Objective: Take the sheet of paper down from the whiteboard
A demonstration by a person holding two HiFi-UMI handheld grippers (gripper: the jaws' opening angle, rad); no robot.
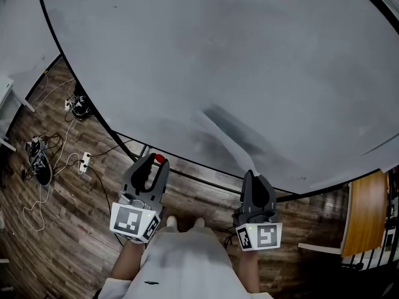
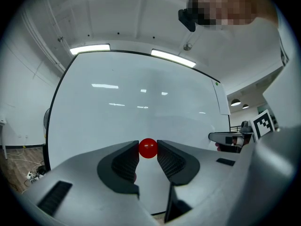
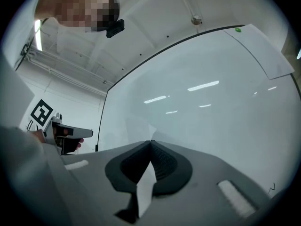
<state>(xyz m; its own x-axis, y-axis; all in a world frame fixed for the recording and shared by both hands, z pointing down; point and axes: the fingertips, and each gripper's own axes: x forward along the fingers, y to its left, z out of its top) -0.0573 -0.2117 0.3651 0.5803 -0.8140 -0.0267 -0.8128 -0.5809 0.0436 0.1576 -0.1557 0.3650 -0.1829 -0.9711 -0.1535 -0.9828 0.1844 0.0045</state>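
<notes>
The big whiteboard fills most of the head view. A white sheet of paper slants away from the board, and my right gripper is shut on its lower end. In the right gripper view the paper runs down between the closed pads of that gripper. My left gripper is to the left, just below the board's bottom edge. It is shut on a round red magnet pinched at its fingertips. The magnet is clear of the board.
Cables and power strips lie on the wooden floor at the left. A wooden tabletop stands at the right, under the board's edge. A second pale sheet hangs at the board's far corner beside a green dot.
</notes>
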